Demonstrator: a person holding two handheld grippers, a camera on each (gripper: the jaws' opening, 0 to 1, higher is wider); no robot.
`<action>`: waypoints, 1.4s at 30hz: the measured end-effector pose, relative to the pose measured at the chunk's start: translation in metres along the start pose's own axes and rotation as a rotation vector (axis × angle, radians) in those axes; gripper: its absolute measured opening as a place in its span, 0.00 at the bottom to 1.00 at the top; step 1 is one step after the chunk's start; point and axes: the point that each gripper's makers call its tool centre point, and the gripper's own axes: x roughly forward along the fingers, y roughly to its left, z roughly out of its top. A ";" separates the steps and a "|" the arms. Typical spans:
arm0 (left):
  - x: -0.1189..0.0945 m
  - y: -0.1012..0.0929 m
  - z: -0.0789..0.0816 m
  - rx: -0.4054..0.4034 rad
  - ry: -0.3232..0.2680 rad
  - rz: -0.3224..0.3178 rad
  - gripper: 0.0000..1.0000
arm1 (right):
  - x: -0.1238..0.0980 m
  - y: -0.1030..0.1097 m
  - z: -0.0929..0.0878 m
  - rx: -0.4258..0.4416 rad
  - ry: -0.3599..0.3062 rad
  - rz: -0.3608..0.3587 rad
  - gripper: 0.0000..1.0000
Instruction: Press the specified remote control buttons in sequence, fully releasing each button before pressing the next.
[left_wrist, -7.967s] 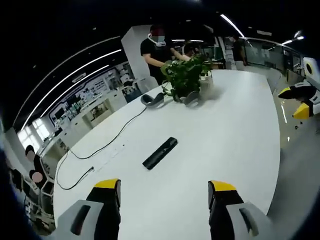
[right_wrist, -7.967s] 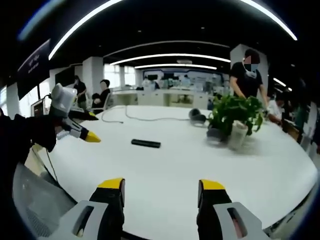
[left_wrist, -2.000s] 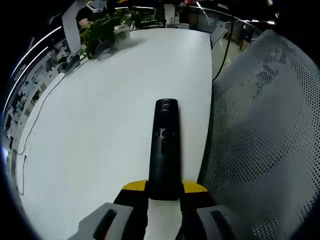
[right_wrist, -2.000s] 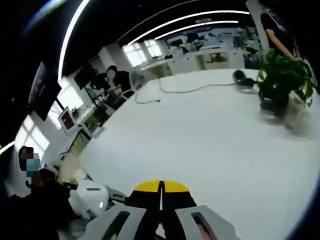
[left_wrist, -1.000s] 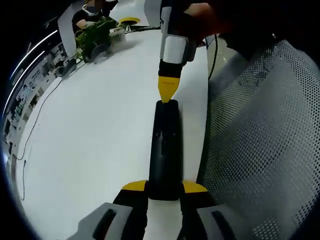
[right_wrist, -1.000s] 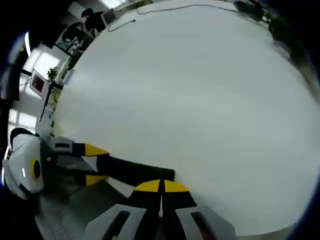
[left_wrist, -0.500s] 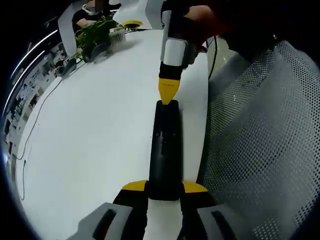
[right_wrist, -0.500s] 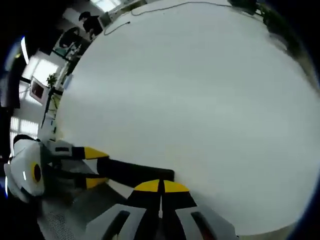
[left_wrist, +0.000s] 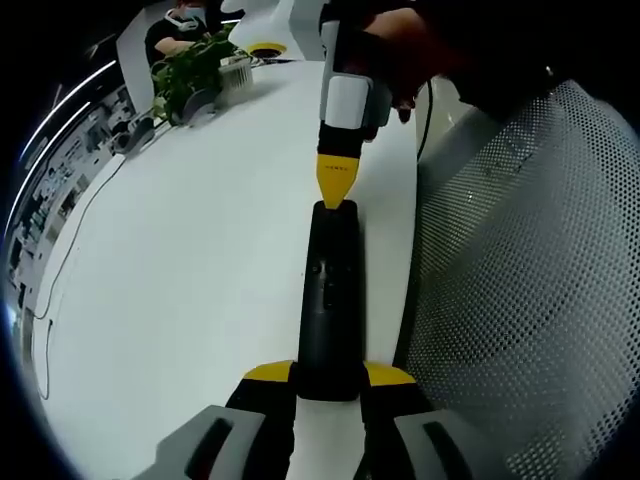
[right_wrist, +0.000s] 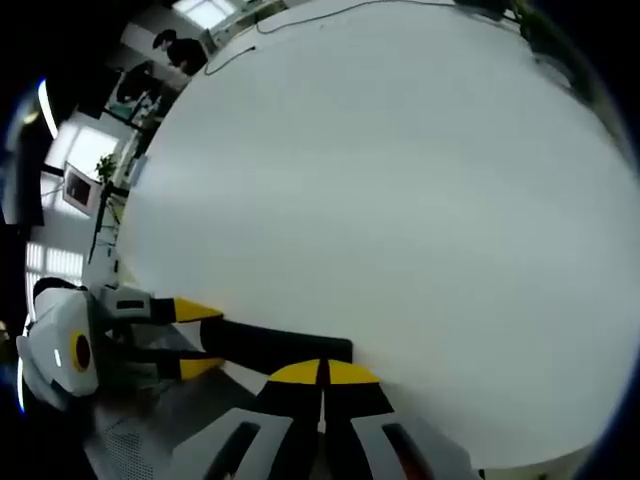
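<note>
In the left gripper view, a cable (left_wrist: 60, 268) trails across the far left of the white desk (left_wrist: 190, 260), and a plant (left_wrist: 190, 72) stands at the desk's far end with a person (left_wrist: 178, 22) behind it. The left gripper (left_wrist: 328, 378) rises from the bottom, its 2 yellow-tipped jaws clamped on the near end of the black remote (left_wrist: 328, 290). The remote points straight away from the camera, near the desk's right edge. The right gripper (left_wrist: 336, 195) comes down from the top, held by a hand (left_wrist: 400, 50), its jaws pressed together into 1 yellow point that touches the far end of the remote's top face. To the right of the desk is a grey mesh chair back (left_wrist: 520, 280).

In the right gripper view, the left gripper (right_wrist: 195, 340) enters from the left, its 2 yellow tips on either side of the remote (right_wrist: 275, 345), which lies across the lower part of the view at the desk's (right_wrist: 400, 200) near edge. The right gripper (right_wrist: 322, 374) rises from the bottom, clenched with nothing between its jaws, its yellow tip over the remote's right end. A cable (right_wrist: 300, 22) and people (right_wrist: 165, 50) show at the far top.
</note>
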 end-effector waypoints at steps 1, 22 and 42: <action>0.000 0.000 0.000 0.000 0.000 0.000 0.24 | 0.000 0.003 0.001 -0.001 -0.003 0.012 0.00; 0.000 -0.001 -0.001 0.003 0.013 -0.001 0.24 | 0.005 0.007 -0.008 -0.108 0.019 -0.050 0.00; 0.000 0.000 0.000 0.017 0.026 0.008 0.24 | 0.005 0.003 -0.006 -0.147 0.034 -0.134 0.00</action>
